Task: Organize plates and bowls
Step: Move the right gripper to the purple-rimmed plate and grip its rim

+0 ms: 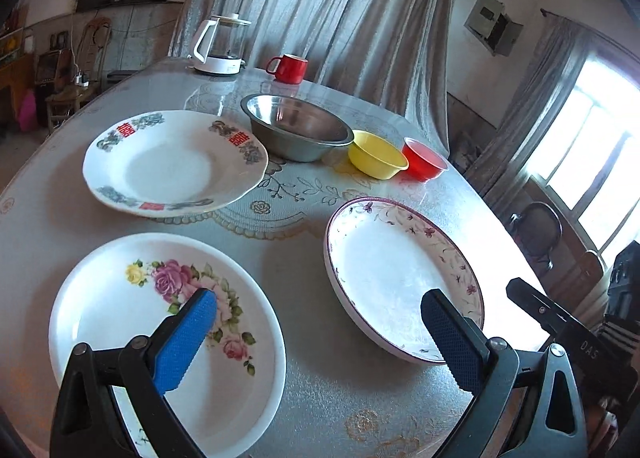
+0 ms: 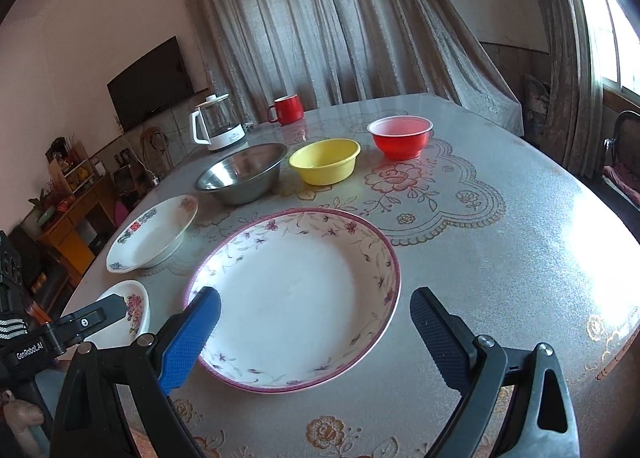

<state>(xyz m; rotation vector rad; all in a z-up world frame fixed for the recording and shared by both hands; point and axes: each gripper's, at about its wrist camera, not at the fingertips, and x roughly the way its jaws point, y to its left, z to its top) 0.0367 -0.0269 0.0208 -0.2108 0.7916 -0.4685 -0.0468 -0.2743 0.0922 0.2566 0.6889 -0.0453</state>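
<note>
Left claw (image 1: 318,332) gaping wide, hovering over rose-painted white plate (image 1: 120,322); right claw (image 2: 316,332) gaping wide, hanging above purple-rimmed floral plate (image 2: 296,298).

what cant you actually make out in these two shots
- Rose plate, left wrist view: near rim hidden behind the left hand-held gripper.
- Purple-rimmed plate, right wrist view: left rim partly covered by a finger of the right hand-held gripper.
- Kettle, either view: contents too small to tell.
- Steel bowl: inside lost in reflections.
</note>
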